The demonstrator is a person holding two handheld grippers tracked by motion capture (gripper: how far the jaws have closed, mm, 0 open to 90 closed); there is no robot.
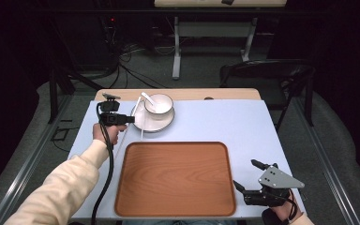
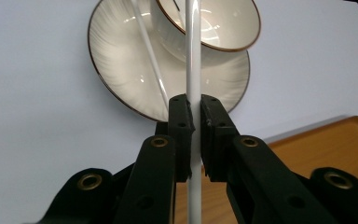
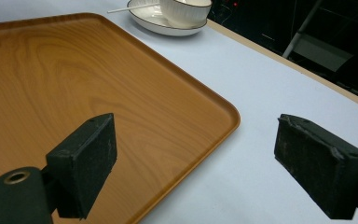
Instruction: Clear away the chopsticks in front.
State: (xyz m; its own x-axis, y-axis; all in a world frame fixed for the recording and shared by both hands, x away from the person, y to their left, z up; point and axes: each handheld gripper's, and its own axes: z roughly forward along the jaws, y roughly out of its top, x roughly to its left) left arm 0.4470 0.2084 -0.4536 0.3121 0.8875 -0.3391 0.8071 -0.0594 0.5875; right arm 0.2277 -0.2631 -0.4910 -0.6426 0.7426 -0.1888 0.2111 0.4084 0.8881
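My left gripper (image 1: 131, 119) hovers at the left rim of a white plate (image 1: 143, 123) that carries a white bowl (image 1: 159, 104) with a spoon (image 1: 147, 97) in it. In the left gripper view the gripper (image 2: 196, 105) is shut on a white chopstick (image 2: 193, 56) that runs up over the bowl (image 2: 219, 23). A second chopstick (image 2: 150, 56) lies slanted across the plate (image 2: 116, 60). My right gripper (image 1: 246, 173) rests open at the near right, beside the wooden tray (image 1: 176, 187). In its own view the gripper (image 3: 200, 154) has wide jaws with nothing between them.
The tray (image 3: 74, 84) lies on a pale blue table cover (image 1: 234, 122), with its corner (image 2: 340, 140) close to the left gripper. The plate and bowl (image 3: 186, 11) stand beyond the tray's far edge. A dark chair (image 1: 267, 75) stands behind the table on the right.
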